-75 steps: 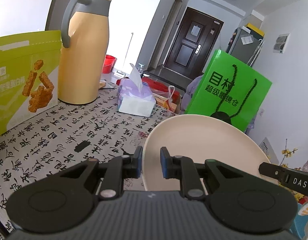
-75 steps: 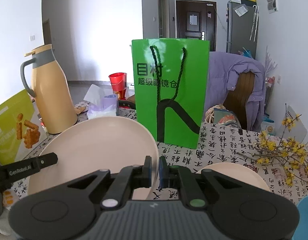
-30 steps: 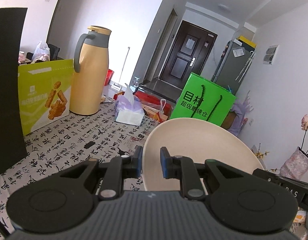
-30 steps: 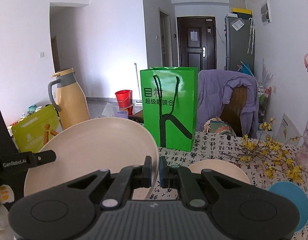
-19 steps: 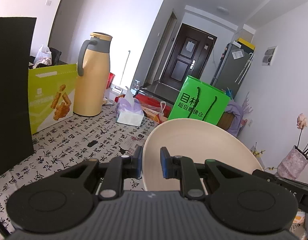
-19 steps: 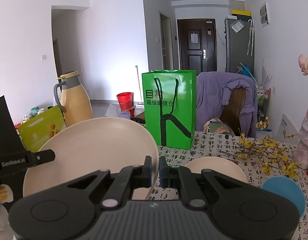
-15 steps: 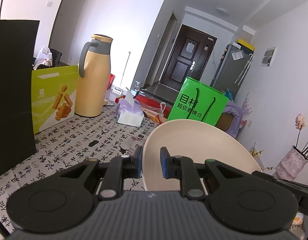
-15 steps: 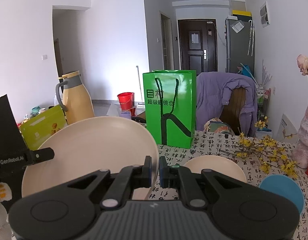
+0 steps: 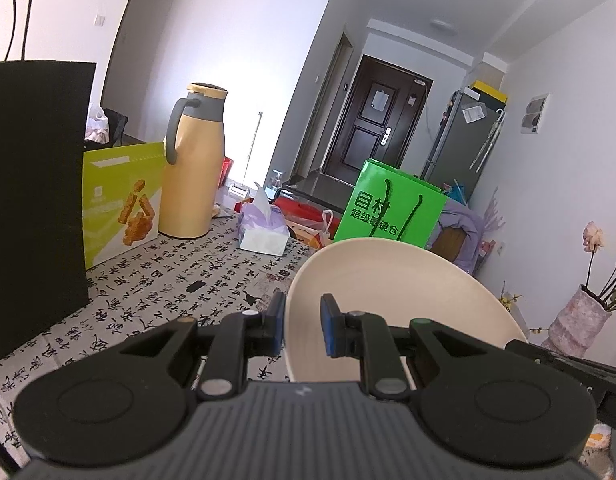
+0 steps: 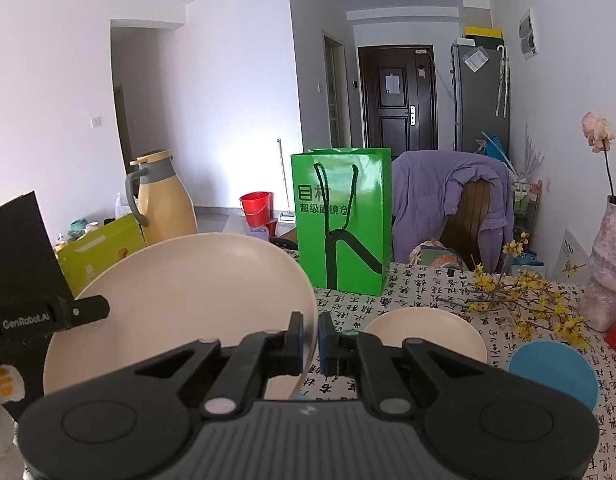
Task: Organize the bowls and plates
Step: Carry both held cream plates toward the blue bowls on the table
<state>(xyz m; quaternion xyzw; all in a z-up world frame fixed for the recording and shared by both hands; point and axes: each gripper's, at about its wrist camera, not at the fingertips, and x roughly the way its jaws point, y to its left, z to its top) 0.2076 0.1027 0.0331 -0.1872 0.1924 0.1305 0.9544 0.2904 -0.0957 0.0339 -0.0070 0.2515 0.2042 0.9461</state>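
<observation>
Cream plate (image 9: pixel 388 280) hangs over the table, left gripper (image 9: pixel 302 322) and right gripper (image 10: pixel 310 338) each clamped on opposite rims; next, I'd guess, lowering it onto the smaller plate (image 10: pixel 424 334).

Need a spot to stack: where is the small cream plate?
Right wrist view, lower right: the small cream plate lies on the table, left of the blue plate.

The bench (image 9: pixel 156 276) wears a cloth printed with black calligraphy. On it, in the left wrist view, stand a black bag (image 9: pixel 32 200) at nine o'clock, a yellow-green box (image 9: pixel 120 196), a yellow thermos (image 9: pixel 194 168) at eleven, a tissue pack (image 9: pixel 264 232) and a green bag (image 9: pixel 392 208) at one. In the right wrist view, a small cream plate (image 10: pixel 424 332), a blue plate (image 10: pixel 552 372), yellow flower twigs (image 10: pixel 524 300) and a pink vase (image 10: pixel 606 264) lie at three o'clock.
</observation>
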